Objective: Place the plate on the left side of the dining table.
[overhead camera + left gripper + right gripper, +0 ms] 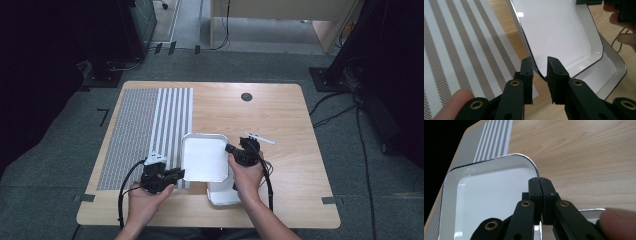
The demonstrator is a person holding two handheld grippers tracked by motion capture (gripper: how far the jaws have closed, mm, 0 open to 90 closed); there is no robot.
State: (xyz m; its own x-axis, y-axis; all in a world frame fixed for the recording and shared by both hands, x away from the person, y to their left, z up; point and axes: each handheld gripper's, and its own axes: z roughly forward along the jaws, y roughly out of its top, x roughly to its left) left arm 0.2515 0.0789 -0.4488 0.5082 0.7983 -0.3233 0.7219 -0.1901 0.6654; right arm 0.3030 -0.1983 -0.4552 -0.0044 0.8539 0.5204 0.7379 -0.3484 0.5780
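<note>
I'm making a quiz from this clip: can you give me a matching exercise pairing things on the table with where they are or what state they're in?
Things:
1. upper white tray
2. striped mat
3. lower white tray
4. right gripper

States:
A. lies flat on the table's left part
B. jaws pressed together on a tray rim
C. gripped at both sides
D. partly hidden under another tray

Pairs: 1-C, 2-A, 3-D, 4-B

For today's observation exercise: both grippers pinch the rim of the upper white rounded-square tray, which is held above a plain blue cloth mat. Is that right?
Not quite. The mat is striped grey and white, not plain blue, as the high view shows. The left gripper and right gripper do pinch the rim of the upper white rounded-square tray.
</note>
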